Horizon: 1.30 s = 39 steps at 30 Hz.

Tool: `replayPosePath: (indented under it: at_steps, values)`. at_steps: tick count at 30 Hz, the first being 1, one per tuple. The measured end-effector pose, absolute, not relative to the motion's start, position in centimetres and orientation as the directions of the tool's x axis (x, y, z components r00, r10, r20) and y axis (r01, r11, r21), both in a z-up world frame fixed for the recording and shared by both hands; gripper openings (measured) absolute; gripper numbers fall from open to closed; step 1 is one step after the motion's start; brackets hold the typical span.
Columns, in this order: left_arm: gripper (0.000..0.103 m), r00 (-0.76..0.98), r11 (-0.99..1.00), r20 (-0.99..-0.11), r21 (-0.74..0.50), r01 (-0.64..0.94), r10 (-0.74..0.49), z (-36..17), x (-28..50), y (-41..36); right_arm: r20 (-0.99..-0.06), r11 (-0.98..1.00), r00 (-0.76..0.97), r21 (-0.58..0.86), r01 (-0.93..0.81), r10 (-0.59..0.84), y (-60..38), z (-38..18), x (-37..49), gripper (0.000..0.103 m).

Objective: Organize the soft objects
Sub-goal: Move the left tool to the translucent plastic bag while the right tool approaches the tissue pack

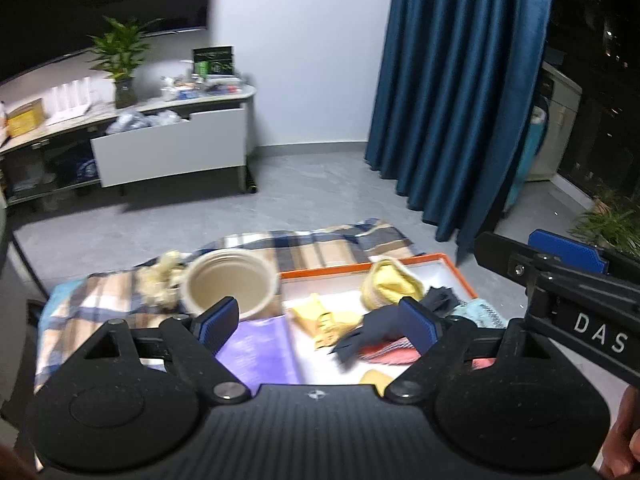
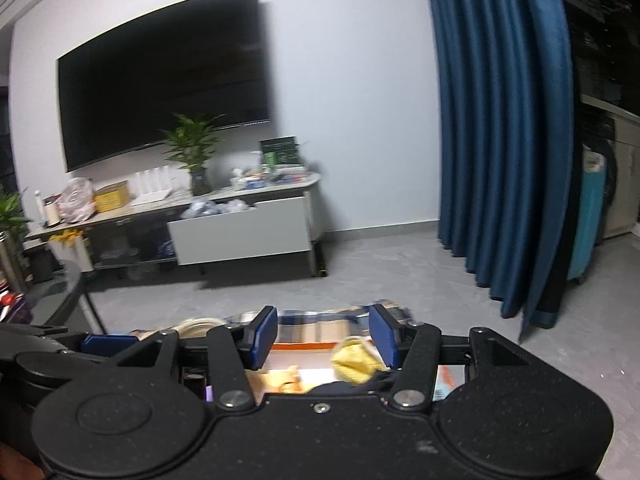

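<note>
Orange-rimmed tray (image 1: 460,270) at lower centre holds a jumble of soft cloths (image 1: 394,286) unsorted, the cream tub (image 1: 230,280) beside it empty; left gripper (image 1: 320,322) and right gripper (image 2: 324,338) both hover spread, grasping nothing.

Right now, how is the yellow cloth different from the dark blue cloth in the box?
The yellow cloth is bright and bunched into a tall lump at the back; the dark blue cloth is nearly black and sprawls lower, nearer the left gripper. Both are soft, crumpled, and lie in the orange-rimmed box.
</note>
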<state>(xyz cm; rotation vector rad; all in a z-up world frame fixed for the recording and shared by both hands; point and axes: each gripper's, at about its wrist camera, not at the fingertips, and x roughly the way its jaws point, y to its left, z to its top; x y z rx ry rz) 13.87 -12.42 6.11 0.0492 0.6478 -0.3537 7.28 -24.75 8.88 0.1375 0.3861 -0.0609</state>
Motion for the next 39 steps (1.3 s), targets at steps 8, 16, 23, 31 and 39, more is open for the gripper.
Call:
replayPosePath:
  at_steps: [8,16,23,31,39]
  values:
    - [0.089,0.763,0.964,-0.596,-0.088,0.250,-0.252,6.0,12.3,-7.0,-0.397,0.992,0.915,0.127,-0.027,0.076,-19.7,9.0,7.6,0.066]
    - [0.089,0.777,0.981,-0.600,-0.093,0.170,-0.191,5.5,11.6,-3.0,-0.421,0.986,0.893,0.125,-0.113,0.156,-15.4,8.8,8.3,0.066]
    - [0.089,0.777,0.984,-0.604,-0.109,0.142,-0.180,5.1,11.9,-1.4,-0.431,0.982,0.883,0.114,-0.152,0.187,-13.4,8.4,8.8,0.066]
    - [0.093,0.770,0.984,-0.613,-0.112,0.138,-0.178,3.7,13.2,-0.6,-0.414,0.984,0.893,0.101,-0.149,0.178,-13.9,7.9,8.6,0.066]
    - [0.094,0.747,0.989,-0.649,-0.067,0.131,-0.143,1.1,19.4,-0.9,-0.400,0.975,0.889,0.095,-0.202,0.223,-14.4,6.9,7.6,0.066]
